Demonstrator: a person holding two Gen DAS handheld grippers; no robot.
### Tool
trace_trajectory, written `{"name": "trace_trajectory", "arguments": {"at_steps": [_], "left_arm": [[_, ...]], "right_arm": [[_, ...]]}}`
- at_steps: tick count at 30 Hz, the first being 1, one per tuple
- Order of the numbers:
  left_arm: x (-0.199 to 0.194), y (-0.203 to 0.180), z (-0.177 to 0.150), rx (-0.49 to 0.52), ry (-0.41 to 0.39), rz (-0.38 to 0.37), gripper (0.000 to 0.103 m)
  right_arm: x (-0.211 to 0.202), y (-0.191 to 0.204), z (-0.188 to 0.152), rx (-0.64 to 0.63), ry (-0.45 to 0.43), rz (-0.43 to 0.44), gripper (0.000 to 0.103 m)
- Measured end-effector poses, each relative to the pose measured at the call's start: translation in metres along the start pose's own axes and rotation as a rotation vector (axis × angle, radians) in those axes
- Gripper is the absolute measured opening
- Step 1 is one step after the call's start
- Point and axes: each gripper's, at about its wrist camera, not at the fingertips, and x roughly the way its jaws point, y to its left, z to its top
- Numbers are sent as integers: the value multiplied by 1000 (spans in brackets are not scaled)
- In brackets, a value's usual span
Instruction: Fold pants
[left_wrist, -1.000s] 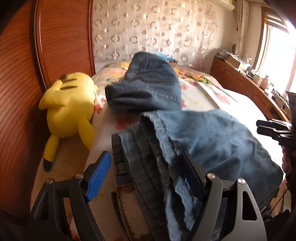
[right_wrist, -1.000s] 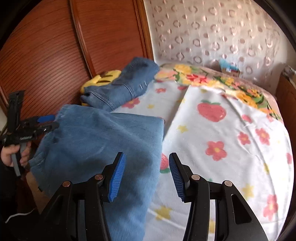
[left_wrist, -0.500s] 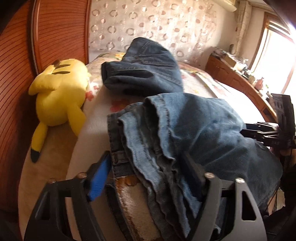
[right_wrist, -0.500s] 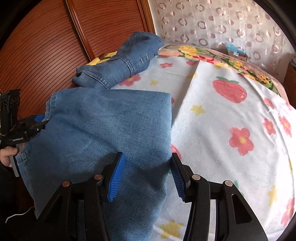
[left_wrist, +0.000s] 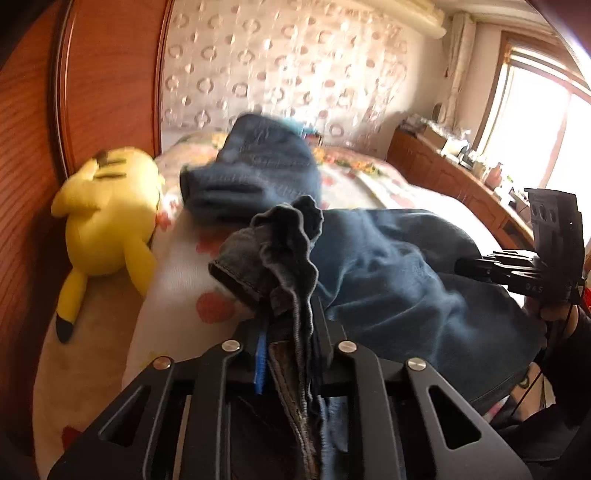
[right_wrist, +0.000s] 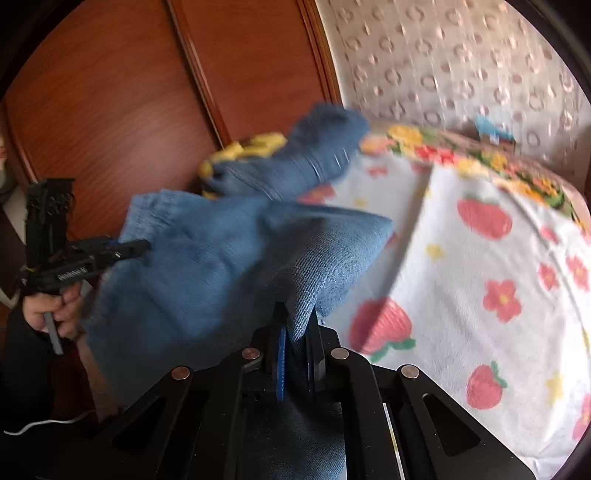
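Blue jeans (left_wrist: 399, 273) lie folded over the near edge of the bed and show in the right wrist view (right_wrist: 207, 266) too. My left gripper (left_wrist: 291, 339) is shut on the bunched waistband end, which stands up between the pads. My right gripper (right_wrist: 295, 343) is shut on the jeans' folded edge at the other end. Each gripper also shows in the other's view: the right one (left_wrist: 480, 267), the left one (right_wrist: 136, 245). A second pair of folded jeans (left_wrist: 255, 173) lies farther back on the bed, also in the right wrist view (right_wrist: 295, 162).
The bed has a white cover with strawberries and flowers (right_wrist: 480, 258). A yellow plush toy (left_wrist: 107, 214) lies at the bed's left edge against the wooden headboard (left_wrist: 103, 74). A wooden sideboard (left_wrist: 443, 177) with clutter runs under the window at the right.
Both grippers have closed on the jeans, left on the waistband end, right on the folded edge. The cloth is now bunched and lifted a little off the bed.
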Motion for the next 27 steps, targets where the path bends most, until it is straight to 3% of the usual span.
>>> {"name": "trace_trajectory", "arguments": {"at_steps": [9,14,18,22,25,27], "left_arm": [[-67,-41,39,78,-180,-43,16],[-66,-56,72,105,-224,-68,16],[-45,-74,103,138,-229,-100,16],[-1,-98,127,159,-174,-141,16],[42,-119,132,197,-110,-125,19],[85,-131,130,218,-19,-105,21]], "right_arm": [[-77,48,32,-130,-160,2,7],[-113,43,44,-144,-232,-56,7],[-139,19,42,-107,-270,-124,7],[-153,-16,35,-37,-275,-195,7],[-146,-52,23,33,-237,-266,7],[-134,-73,13,77,-189,-309,8]]}}
